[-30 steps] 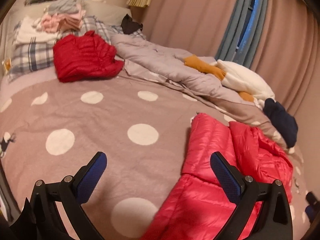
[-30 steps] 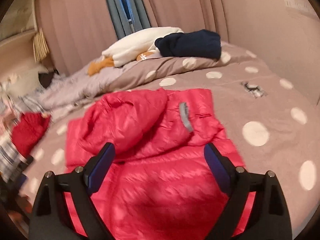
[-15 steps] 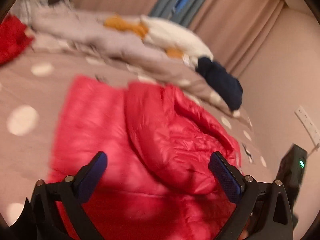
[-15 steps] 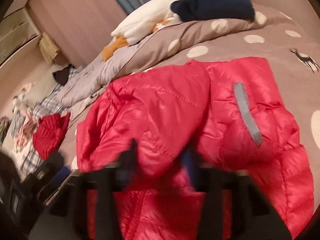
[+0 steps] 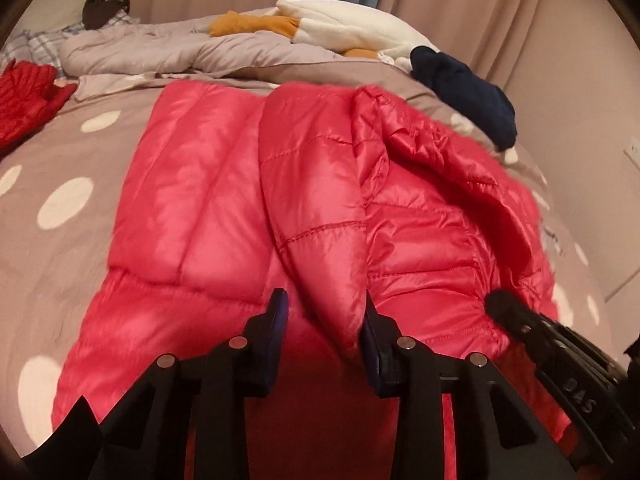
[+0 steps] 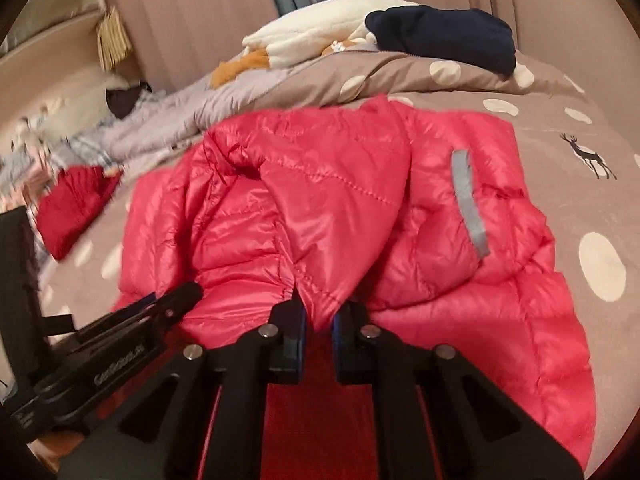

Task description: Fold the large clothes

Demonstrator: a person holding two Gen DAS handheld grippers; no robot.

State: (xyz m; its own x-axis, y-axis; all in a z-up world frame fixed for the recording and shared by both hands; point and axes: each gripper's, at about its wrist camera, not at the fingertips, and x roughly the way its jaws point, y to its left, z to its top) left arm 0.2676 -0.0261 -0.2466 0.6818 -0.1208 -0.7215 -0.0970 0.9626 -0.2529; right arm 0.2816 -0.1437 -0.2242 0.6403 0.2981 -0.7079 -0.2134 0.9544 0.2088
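On the bed [image 5: 64, 200], jacket [image 6: 340, 208] folds sit between both grippers' fingers [image 6: 294, 340].

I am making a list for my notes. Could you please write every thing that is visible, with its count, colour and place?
jacket: 1, bright pink-red, on bed, near side
bedcover: 1, taupe with white dots, under jacket
red garment: 1, red, far left
duvet: 1, grey, far side
fleece: 1, white and orange, on duvet
navy garment: 1, by fleece
curtains: beige, behind bed
left gripper: black, around a jacket fold
right gripper: black, shut on jacket edge
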